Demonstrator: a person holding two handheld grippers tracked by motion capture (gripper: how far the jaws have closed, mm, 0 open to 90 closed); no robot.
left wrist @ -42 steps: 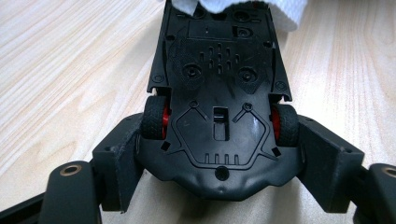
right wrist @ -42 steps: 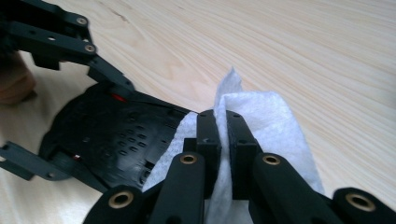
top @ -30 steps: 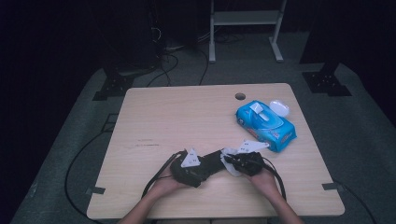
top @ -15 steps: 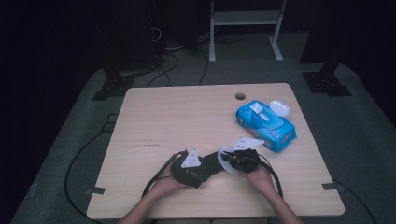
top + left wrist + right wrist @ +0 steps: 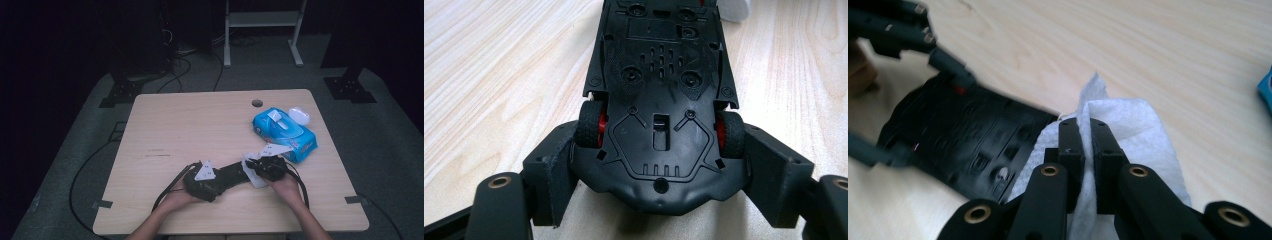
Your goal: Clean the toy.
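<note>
Both forearms come in from the near edge of the surface (image 5: 165,125), and the hands sit close together just in front of the person, low over the wood. The left hand (image 5: 176,199) holds the left tool (image 5: 659,145) level, pointing toward the right hand (image 5: 286,186). Its jaws stand fairly wide and are clamped on a black toy car (image 5: 659,90), one jaw pressing against the wheel on each side; the car is turned belly-up, so its black underside and red wheel hubs face the camera in the left gripper view. In the high view the car (image 5: 234,174) lies between the two hands, near the front middle of the surface. The right tool (image 5: 1087,131) is angled toward the car's far end, its jaws pinched nearly together on a folded white wipe (image 5: 1128,130). The wipe lies on the surface and touches the end of the car's underside. A blue pack of wipes (image 5: 284,134) sits just beyond the right hand, its flap open.
</note>
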